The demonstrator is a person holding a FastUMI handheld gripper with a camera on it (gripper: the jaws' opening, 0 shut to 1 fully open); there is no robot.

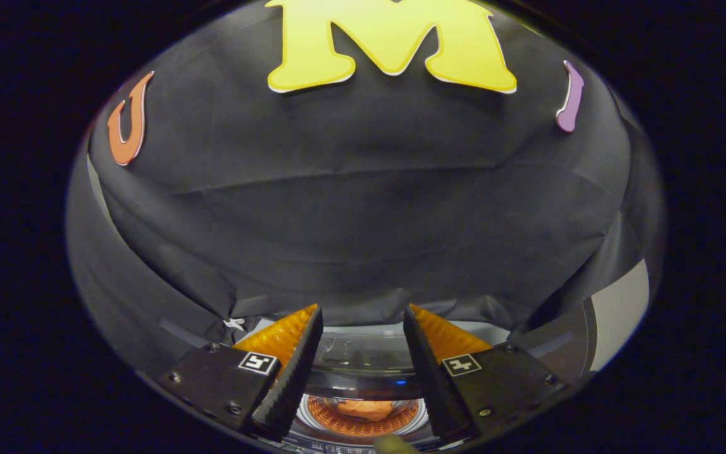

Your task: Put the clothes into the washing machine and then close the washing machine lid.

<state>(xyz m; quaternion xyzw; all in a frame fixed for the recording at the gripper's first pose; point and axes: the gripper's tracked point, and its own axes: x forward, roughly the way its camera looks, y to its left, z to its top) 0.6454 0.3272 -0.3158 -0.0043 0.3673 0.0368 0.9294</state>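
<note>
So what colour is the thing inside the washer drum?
Orange: the cloth in the drum, below the open tool, gripper view.

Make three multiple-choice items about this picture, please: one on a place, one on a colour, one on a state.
1. Where is the washing machine relative to the fingers?
A. Between and below them
B. Far off to one side of them
C. Behind the black cloth wall

2. What colour is the garment inside the drum?
A. Blue
B. Orange
C. White

3. What is the state of the gripper?
A. Shut on the garment
B. Shut on the lid
C. Open, holding nothing

Answers:
1. A, since the machine's top and round drum opening show in the gap between the two fingers.
2. B, since an orange bundle lies in the drum.
3. C, since the fingers stand wide apart with nothing pressed between them.
</note>
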